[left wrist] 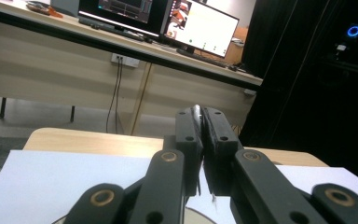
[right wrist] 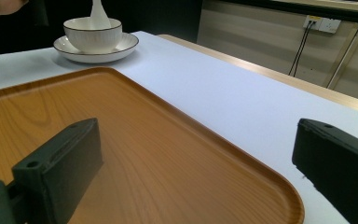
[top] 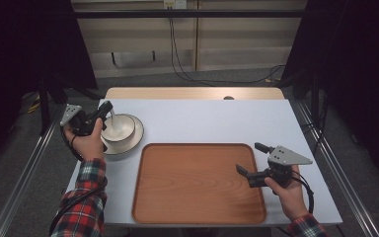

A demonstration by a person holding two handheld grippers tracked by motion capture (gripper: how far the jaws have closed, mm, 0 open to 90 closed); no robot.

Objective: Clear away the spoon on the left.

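A white bowl [top: 120, 128] stands on a white saucer [top: 134, 139] at the left of the white table. A white spoon [top: 112, 117] leans in the bowl with its handle up. My left gripper [top: 107, 106] is shut on that handle, and in the left gripper view a thin sliver of the spoon [left wrist: 196, 112] shows between the closed jaws of the left gripper [left wrist: 202, 128]. My right gripper [top: 248, 158] hovers open over the right edge of a brown wooden tray [top: 192, 187], nothing between its jaws. The right gripper view has the bowl [right wrist: 93, 35], spoon [right wrist: 97, 14] and saucer [right wrist: 116, 49] far off beyond the right gripper [right wrist: 196, 158].
The tray [right wrist: 168, 154] is bare and takes up the table's front middle. White table surface [top: 202, 118] lies open behind it, up to a wooden strip at the back. Cables hang down the wall behind. Dark curtains stand at both sides.
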